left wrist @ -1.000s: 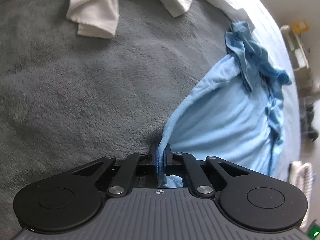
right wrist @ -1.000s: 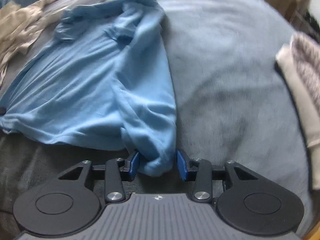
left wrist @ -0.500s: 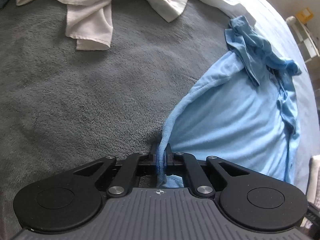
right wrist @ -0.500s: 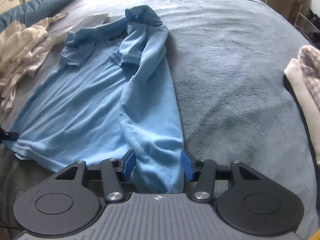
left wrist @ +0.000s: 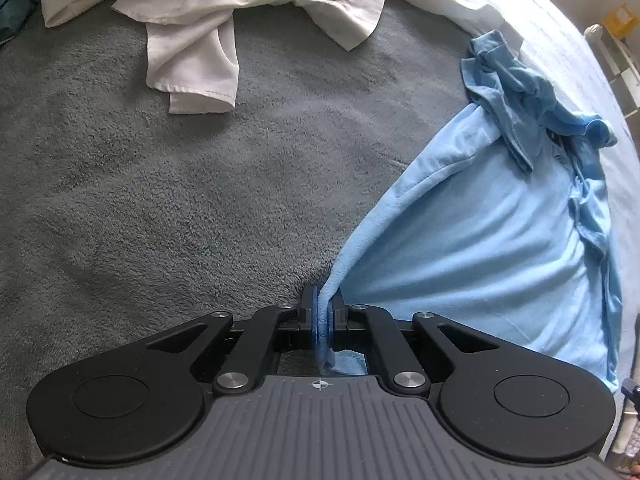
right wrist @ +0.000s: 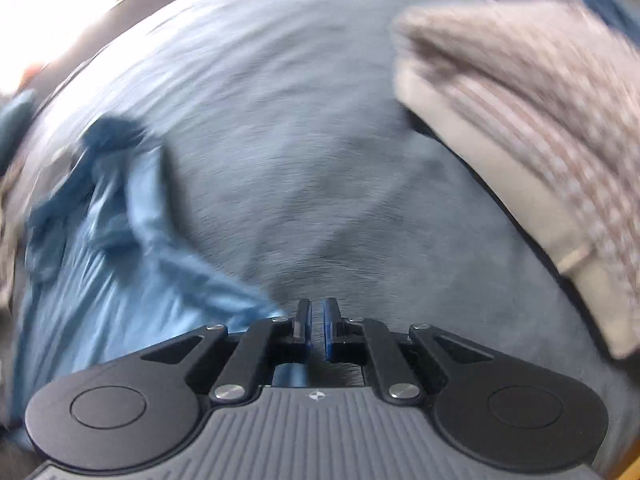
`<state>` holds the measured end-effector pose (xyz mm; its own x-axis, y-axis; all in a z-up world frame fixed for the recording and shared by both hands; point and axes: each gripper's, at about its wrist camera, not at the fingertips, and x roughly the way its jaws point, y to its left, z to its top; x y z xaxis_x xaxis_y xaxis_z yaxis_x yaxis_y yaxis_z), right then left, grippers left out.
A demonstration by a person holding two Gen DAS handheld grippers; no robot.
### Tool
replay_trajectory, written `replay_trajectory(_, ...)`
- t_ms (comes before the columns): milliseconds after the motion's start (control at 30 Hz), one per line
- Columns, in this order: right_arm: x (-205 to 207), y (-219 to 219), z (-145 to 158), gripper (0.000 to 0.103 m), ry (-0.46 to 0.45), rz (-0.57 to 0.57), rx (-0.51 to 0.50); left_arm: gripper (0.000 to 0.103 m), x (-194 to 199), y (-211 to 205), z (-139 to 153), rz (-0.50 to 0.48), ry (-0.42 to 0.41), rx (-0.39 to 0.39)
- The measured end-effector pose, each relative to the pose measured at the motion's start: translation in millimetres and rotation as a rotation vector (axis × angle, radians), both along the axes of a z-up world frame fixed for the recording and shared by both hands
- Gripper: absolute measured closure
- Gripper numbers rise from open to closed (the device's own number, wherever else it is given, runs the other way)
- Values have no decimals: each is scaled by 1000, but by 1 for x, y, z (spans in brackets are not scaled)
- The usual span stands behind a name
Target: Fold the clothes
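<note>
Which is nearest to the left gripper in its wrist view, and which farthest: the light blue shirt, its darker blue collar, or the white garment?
1. Light blue shirt: hem pinched in the left gripper.
2. Darker blue collar: upper right.
3. White garment: top left.

- A home bedroom: a wide bed covered by a plush grey blanket (left wrist: 192,184) fills both views.
- Laundry lies loose on the blanket: a light blue shirt (left wrist: 492,240) toward its right side in the left wrist view, and crumpled white garments (left wrist: 208,20) at its far edge.
- A folded stack of beige and patterned fabric (right wrist: 532,120) rests on the blanket's right part in the right wrist view, blurred.
- Beyond the blanket's far right corner stands pale shelving (left wrist: 624,60), with a yellow item on it.
</note>
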<state>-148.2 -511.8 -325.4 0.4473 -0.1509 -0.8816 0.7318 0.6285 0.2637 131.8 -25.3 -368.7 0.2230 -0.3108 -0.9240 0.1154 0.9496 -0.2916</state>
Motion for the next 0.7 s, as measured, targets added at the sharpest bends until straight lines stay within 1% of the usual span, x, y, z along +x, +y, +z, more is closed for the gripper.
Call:
replay_trajectory(67, -13, -11, -3, 89, -27, -63, 76, 99, 0, -1, -1, -4, 1, 1)
replay_trajectory(100, -21, -14, -4, 80, -48, -78, 125, 99, 0, 0, -3, -6, 3, -1)
replay_trajectory(133, -28, -15, -5, 66, -72, -86, 172, 98, 1, 1, -4, -5, 5, -4)
replay_trajectory(200, -39, -11, -9, 54, -109, -79, 239, 98, 3, 3, -6, -5, 10, -10)
replay_trajectory(233, -41, -8, -11, 48, -109, -66, 253, 97, 5, 4, -6, -4, 13, -14)
replay_trajectory(300, -41, -4, -20, 46, -95, -44, 272, 96, 7, 7, -8, 0, 20, -24)
replay_trajectory(400, -39, -5, -38, 45, -92, -69, 345, 96, 8, 9, -10, 7, 21, -34)
replay_trajectory(467, -37, 0, -44, 44, -93, -65, 377, 96, 7, 9, -9, 8, 16, -37)
replay_trajectory(500, -34, 6, -41, 48, -75, -34, 370, 97, 6, 9, -8, 9, 14, -39)
replay_trajectory(533, -31, 13, -39, 60, -57, -3, 362, 98, 5, 9, -8, 10, 13, -40)
replay_trajectory(567, -29, 19, -37, 70, -39, 26, 360, 99, 8, 11, -7, 39, 51, -71)
replay_trajectory(600, -27, 24, -37, 93, -21, 44, 379, 100, 11, 14, -6, 74, 99, -109)
replay_trajectory(633, -26, 26, -36, 97, -13, 45, 410, 101, 16, 22, -3, 148, 154, -196)
replay_trajectory(667, -24, 25, -31, 97, -26, 35, 427, 101, 23, 31, 5, 216, 167, -284)
replay_trajectory(700, -19, 20, -20, 97, -62, 27, 427, 101, 30, 40, 14, 279, 168, -368)
